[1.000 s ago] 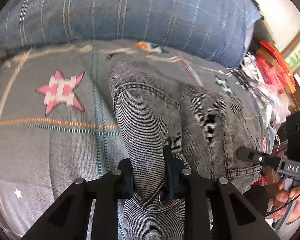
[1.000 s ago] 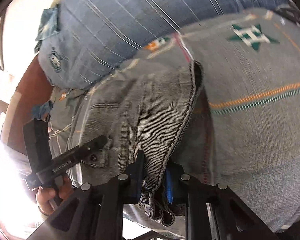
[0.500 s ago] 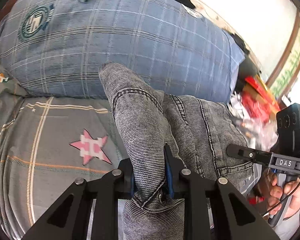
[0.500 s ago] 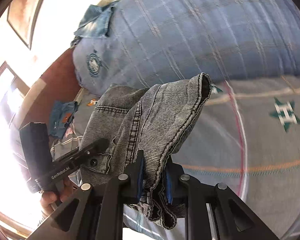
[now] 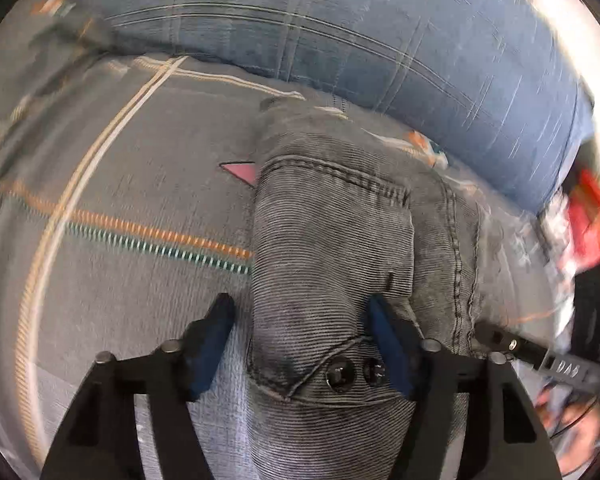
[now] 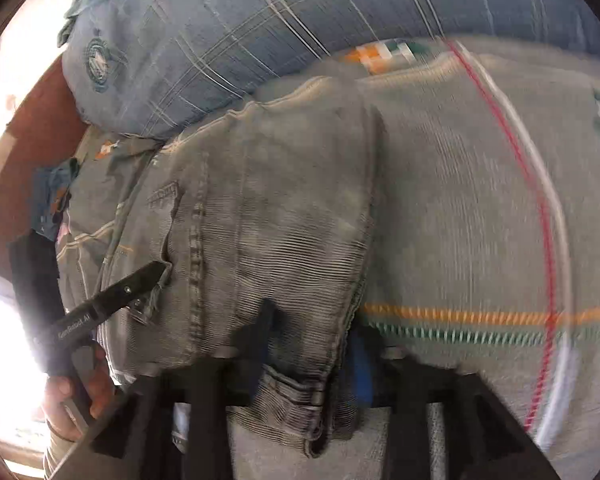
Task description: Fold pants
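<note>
Grey denim pants [image 5: 332,248] lie folded on a grey patterned bedspread [image 5: 120,200]. My left gripper [image 5: 300,312] is open, its blue-padded fingers standing on either side of the waistband with its two buttons [image 5: 340,372]. In the right wrist view the pants [image 6: 280,208] lie flat, and my right gripper [image 6: 312,332] has its fingers apart around the hem edge. The right gripper's tip [image 5: 500,340] shows in the left view, and the left gripper's tip [image 6: 140,280] shows in the right view.
A large blue plaid pillow [image 5: 380,32] lies just behind the pants; it also shows in the right wrist view [image 6: 220,20]. Red items and clutter [image 5: 592,216] sit off the bed at right. A reddish-brown headboard or wall [image 6: 28,140] is at left.
Both grippers lowered the lifted pants onto the bedspread and opened their jaws, letting go of the denim they held before.
</note>
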`<state>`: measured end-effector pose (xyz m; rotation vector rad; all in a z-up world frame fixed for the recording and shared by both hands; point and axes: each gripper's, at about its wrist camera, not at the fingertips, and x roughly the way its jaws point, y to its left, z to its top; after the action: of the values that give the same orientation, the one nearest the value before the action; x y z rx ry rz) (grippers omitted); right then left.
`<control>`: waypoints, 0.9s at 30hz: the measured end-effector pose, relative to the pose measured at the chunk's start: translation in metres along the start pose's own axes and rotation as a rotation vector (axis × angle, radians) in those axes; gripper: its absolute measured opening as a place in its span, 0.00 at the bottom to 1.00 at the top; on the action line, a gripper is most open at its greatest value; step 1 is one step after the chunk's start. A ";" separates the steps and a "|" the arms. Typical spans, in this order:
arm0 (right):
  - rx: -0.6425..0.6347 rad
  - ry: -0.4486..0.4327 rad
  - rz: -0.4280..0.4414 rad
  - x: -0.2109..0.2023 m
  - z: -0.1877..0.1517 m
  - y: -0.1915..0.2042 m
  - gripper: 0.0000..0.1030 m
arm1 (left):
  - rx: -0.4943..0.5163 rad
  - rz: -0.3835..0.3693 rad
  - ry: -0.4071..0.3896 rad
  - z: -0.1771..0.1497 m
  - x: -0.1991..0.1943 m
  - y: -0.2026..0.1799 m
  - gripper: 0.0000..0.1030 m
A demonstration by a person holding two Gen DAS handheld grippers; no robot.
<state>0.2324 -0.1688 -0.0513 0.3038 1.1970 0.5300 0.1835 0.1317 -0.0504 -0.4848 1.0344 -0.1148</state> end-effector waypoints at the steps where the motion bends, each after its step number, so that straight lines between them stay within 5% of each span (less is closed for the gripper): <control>1: -0.014 -0.015 -0.025 -0.008 -0.003 0.002 0.49 | -0.005 0.000 -0.004 -0.002 -0.006 0.001 0.70; 5: -0.094 -0.133 -0.066 -0.043 -0.011 0.025 0.50 | 0.037 0.028 -0.104 -0.014 -0.048 -0.011 0.72; 9: -0.190 -0.200 -0.069 -0.052 -0.025 0.050 0.53 | 0.109 0.133 -0.174 -0.034 -0.065 -0.027 0.73; 13: -0.277 -0.125 -0.176 -0.014 -0.040 0.057 0.61 | 0.155 0.215 -0.119 -0.047 -0.038 -0.027 0.74; 16: -0.360 -0.121 -0.261 -0.002 -0.048 0.061 0.64 | 0.134 0.249 -0.159 -0.057 -0.034 -0.024 0.84; 27: -0.347 -0.308 -0.263 -0.092 -0.069 0.087 0.75 | 0.209 0.283 -0.260 -0.072 -0.086 -0.060 0.83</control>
<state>0.1234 -0.1491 0.0411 -0.0683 0.8129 0.4329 0.0862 0.0815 0.0146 -0.1548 0.8148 0.0897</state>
